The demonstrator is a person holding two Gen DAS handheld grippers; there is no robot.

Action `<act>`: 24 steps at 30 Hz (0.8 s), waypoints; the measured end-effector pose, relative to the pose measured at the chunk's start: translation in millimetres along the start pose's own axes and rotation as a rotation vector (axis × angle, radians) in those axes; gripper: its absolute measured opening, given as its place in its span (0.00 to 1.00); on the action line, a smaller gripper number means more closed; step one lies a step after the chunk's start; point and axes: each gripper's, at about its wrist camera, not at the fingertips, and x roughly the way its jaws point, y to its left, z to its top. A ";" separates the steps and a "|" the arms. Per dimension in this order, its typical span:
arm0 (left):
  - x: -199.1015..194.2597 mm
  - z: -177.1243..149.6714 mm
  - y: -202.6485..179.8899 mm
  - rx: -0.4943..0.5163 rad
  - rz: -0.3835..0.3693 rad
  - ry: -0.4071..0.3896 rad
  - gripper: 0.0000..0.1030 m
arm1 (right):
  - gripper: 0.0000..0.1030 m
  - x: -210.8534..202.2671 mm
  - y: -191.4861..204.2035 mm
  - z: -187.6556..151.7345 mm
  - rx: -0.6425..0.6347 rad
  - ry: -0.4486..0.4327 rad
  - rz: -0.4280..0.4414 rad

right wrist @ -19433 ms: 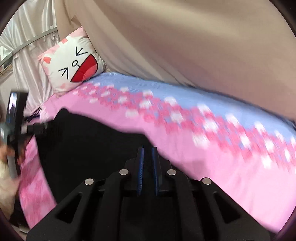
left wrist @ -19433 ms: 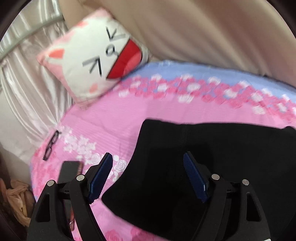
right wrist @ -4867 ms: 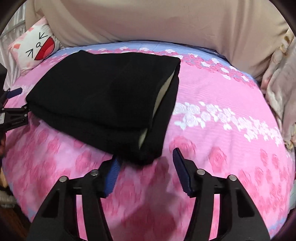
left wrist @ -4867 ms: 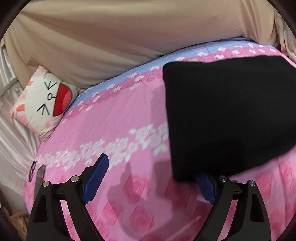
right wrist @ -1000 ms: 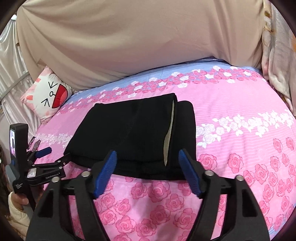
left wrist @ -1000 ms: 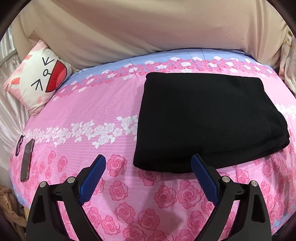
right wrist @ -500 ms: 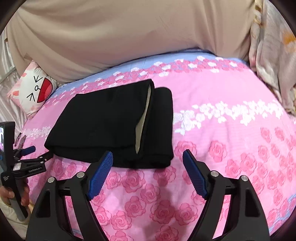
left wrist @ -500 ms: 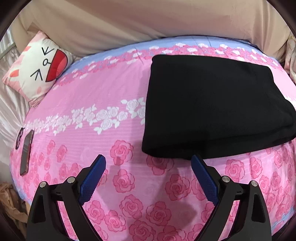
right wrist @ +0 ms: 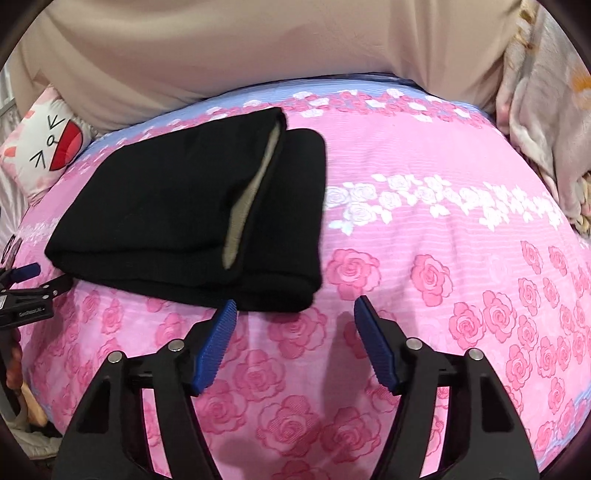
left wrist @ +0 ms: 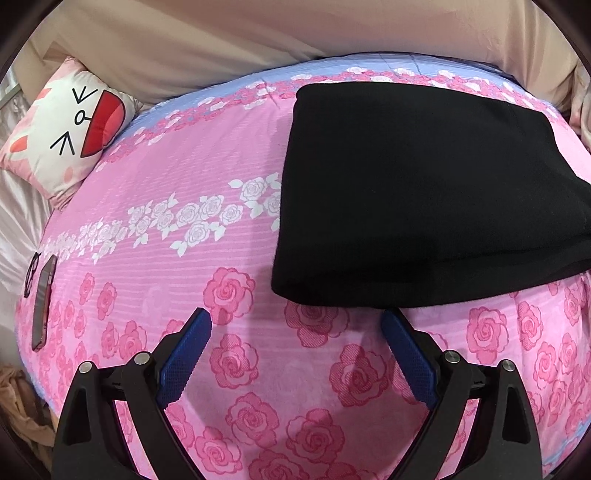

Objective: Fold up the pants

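Note:
The black pants lie folded in a flat rectangle on the pink rose bedspread. In the right wrist view the pants show a pale lining along an open edge. My left gripper is open and empty, just short of the pants' near left corner. My right gripper is open and empty, at the pants' near right corner. The left gripper also shows at the far left of the right wrist view.
A cat-face pillow sits at the bed's far left. A phone and glasses lie near the left bed edge. A beige curtain hangs behind the bed. A floral blanket is bunched at the right.
Both grippers have moved closer to the near edge of the folded pants. Both stay open and the pants have not moved.

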 end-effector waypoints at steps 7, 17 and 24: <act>-6.3 13.3 -4.8 0.031 -0.027 -0.070 0.69 | 0.25 12.8 -2.4 13.6 0.005 -0.001 0.089; -18.6 11.0 6.9 0.032 -0.146 -0.046 0.19 | 0.09 -11.6 -29.8 7.1 0.115 -0.012 0.168; -56.2 -11.3 35.3 0.029 -0.281 -0.023 0.67 | 0.63 -32.5 -48.3 0.8 0.146 -0.011 0.188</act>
